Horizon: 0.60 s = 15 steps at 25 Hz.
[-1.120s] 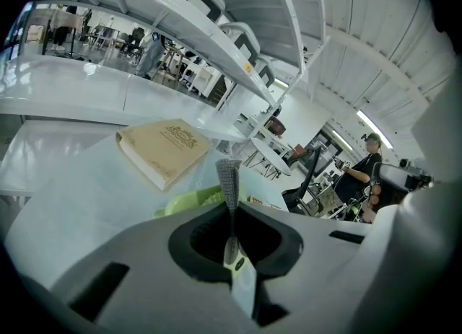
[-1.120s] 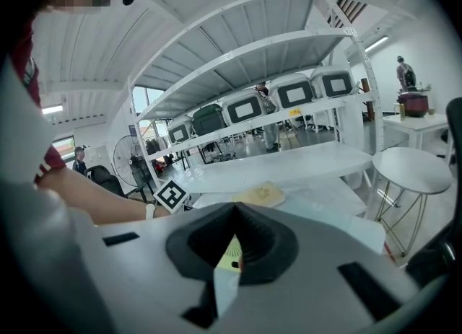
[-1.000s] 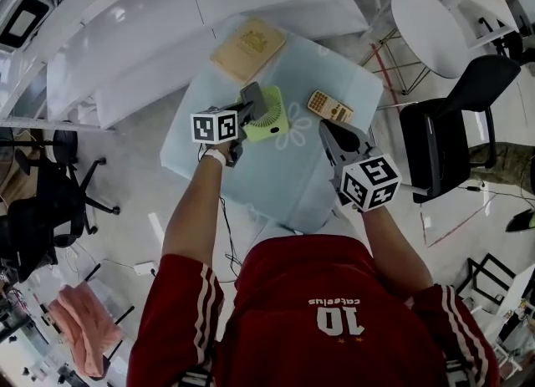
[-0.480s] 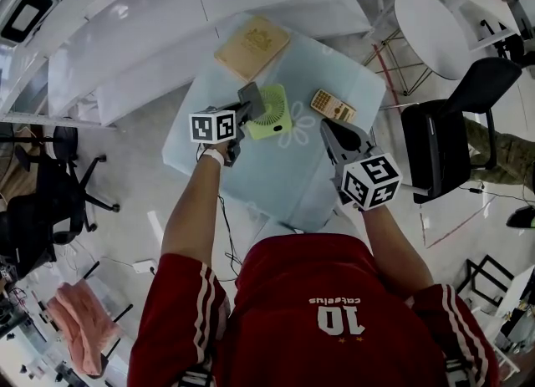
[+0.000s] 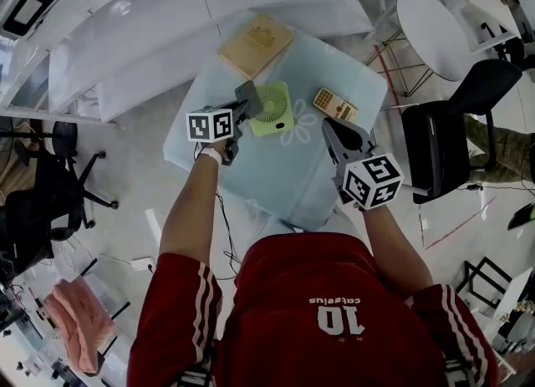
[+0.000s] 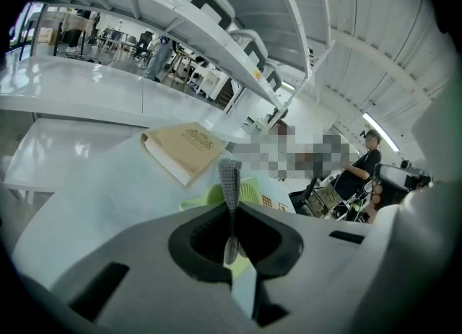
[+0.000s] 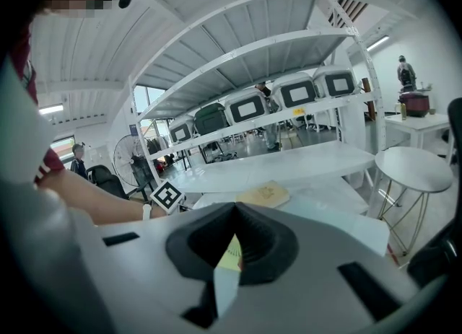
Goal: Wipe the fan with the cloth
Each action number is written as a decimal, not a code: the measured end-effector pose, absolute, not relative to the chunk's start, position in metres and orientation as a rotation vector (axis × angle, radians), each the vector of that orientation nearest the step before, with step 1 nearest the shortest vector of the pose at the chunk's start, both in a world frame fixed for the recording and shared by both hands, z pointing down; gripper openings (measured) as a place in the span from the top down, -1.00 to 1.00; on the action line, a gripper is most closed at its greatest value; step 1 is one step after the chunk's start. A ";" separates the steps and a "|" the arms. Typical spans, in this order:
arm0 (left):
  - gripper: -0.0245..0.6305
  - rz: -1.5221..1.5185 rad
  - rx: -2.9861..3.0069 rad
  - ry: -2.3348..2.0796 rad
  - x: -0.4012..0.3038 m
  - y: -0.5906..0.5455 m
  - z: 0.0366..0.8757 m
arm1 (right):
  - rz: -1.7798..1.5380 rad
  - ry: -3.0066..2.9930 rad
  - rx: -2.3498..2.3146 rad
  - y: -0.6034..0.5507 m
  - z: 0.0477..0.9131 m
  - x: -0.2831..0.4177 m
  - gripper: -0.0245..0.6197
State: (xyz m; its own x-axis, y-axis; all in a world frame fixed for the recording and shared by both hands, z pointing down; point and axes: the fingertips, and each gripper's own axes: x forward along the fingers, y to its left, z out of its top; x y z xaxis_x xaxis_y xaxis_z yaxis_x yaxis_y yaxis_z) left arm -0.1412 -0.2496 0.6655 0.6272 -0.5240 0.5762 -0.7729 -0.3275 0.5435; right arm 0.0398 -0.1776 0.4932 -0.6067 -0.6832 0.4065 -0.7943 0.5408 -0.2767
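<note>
The fan (image 5: 274, 108) sits near the middle of the desk (image 5: 276, 172), toward its far side, with its round grille facing up at the head camera. I cannot tell whether it lies flat or leans back. The left gripper (image 5: 246, 103) is clenched on the cloth (image 6: 229, 181), a grey strip that stands edge-on out of the jaws, its long axis running up and away. From above, the cloth overlaps the fan's left edge, but contact cannot be made out. In the left gripper view most of the fan is hidden behind the gripper body.

The right gripper (image 5: 334, 132) hovers over the desk's right part, well apart from the fan, with its jaws closed on nothing. A sliver of the fan shows through the slit below their tips.

A book (image 5: 255, 43) lies at the far edge and a calculator (image 5: 334, 105) just right of the fan. The near half of the desk is bare.
</note>
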 end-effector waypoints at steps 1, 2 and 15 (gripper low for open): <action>0.86 0.374 2.013 -1.018 -0.142 -0.249 0.665 | 0.644 -2.530 1.238 -0.177 0.493 0.039 0.91; 0.86 0.374 2.015 -1.019 -0.142 -0.249 0.664 | 0.644 -2.530 1.238 -0.176 0.494 0.039 0.91; 0.86 0.386 1.997 -1.045 -0.158 -0.239 0.666 | 0.649 -2.538 1.234 -0.167 0.492 0.034 0.91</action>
